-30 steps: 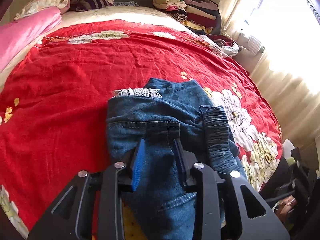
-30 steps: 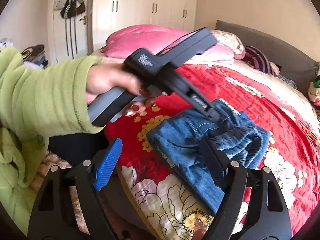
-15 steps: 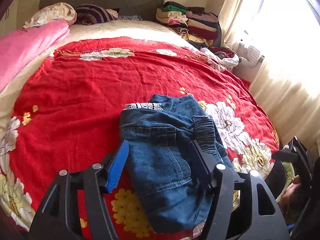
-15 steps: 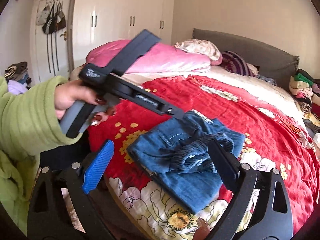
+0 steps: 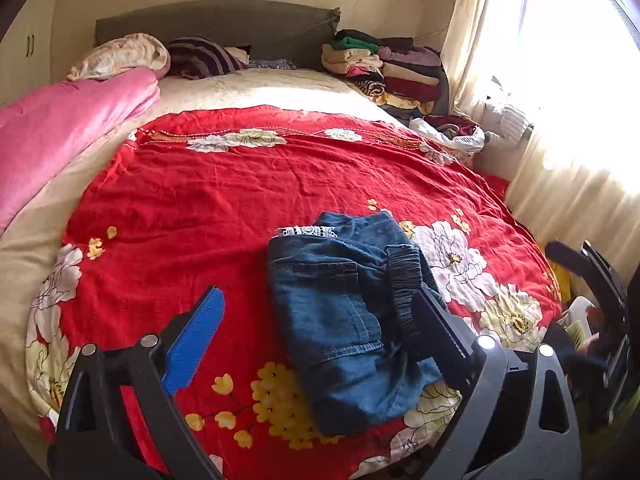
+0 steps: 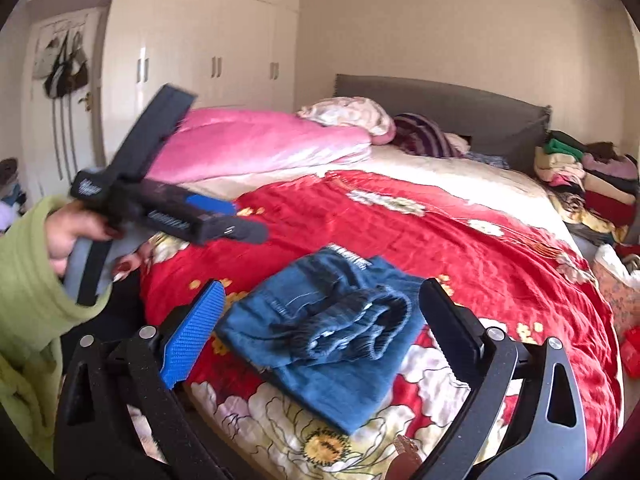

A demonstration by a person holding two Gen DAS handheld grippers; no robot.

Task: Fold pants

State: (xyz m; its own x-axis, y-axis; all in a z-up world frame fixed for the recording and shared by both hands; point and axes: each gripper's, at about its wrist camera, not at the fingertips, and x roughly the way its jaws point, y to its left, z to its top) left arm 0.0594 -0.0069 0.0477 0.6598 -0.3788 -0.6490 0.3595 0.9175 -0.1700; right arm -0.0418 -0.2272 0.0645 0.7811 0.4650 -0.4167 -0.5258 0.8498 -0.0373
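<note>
We are holding both tools, left tool (image 5: 316,332) and right tool (image 6: 320,328), agape and empty, jaws just opening, above the folded pants (image 5: 352,320) near the bed (image 5: 200,200) edge, whose loose waistband probably risks unrolling if snagged.

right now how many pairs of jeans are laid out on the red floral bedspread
1. The folded jeans lie near the foot edge of the red bedspread, free of both grippers. The stacked clothes by the headboard may hide more.
</note>
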